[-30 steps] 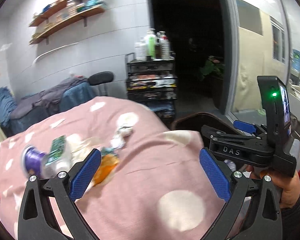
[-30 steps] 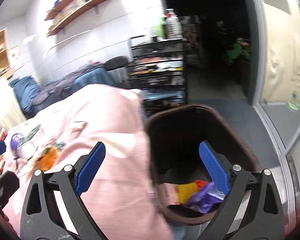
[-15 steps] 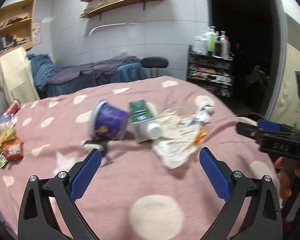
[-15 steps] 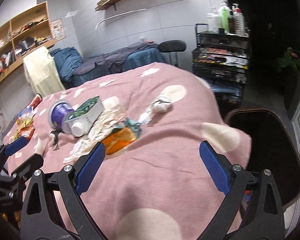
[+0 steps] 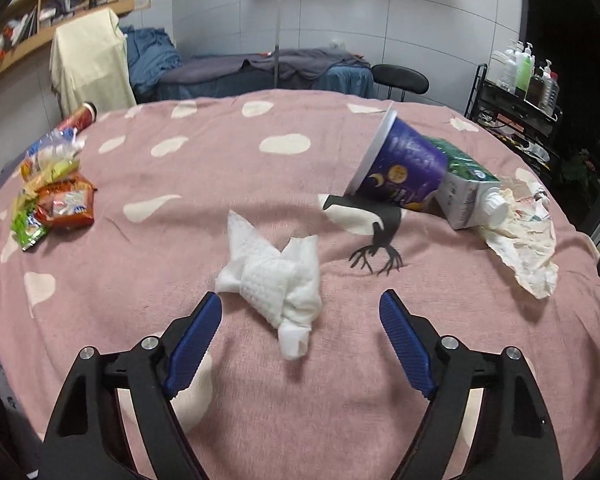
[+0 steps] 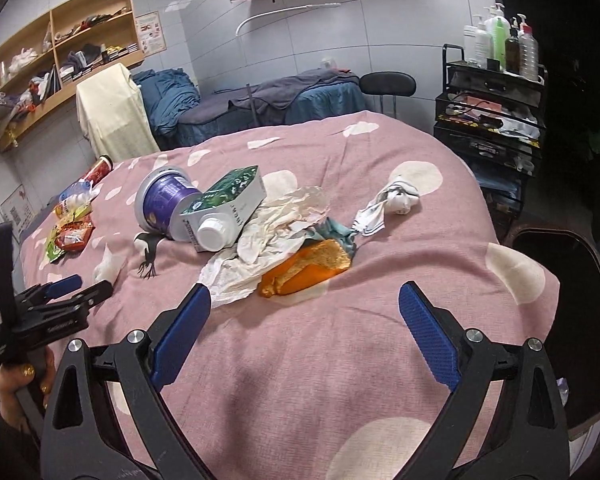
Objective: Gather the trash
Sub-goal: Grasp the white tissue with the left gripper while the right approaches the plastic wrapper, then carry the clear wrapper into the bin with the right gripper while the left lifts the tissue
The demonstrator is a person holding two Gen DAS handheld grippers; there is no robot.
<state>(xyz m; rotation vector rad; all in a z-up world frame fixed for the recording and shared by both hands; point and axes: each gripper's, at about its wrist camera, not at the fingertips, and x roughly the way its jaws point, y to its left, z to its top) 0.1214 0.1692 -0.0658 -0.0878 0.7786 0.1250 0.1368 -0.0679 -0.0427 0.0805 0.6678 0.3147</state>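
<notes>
A crumpled white tissue (image 5: 272, 280) lies on the pink spotted cloth (image 5: 220, 160), just ahead of and between the fingertips of my left gripper (image 5: 298, 300). Its jaws are closing, and the pads do not touch the tissue. My right gripper (image 6: 305, 292) is open and empty, just short of an orange wrapper (image 6: 308, 268). Behind the wrapper lie crumpled paper (image 6: 272, 236), a green-and-white carton (image 6: 224, 204) and a tipped purple cup (image 6: 160, 204). A black plastic fork (image 5: 380, 240) lies by the cup (image 5: 400, 168). The left gripper (image 6: 88, 286) also shows at the right wrist view's left edge.
A dark bin (image 6: 548, 234) stands off the table's right edge. Snack packets (image 5: 56, 200) and a red can (image 5: 80, 116) lie at the far left. A twisted white wrapper (image 6: 392, 200) sits near the far right. A black trolley with bottles (image 6: 496, 92) stands behind.
My left gripper has swung left and down across the table to the white tissue, and its jaws have narrowed. The right gripper has turned from the bin to the trash pile.
</notes>
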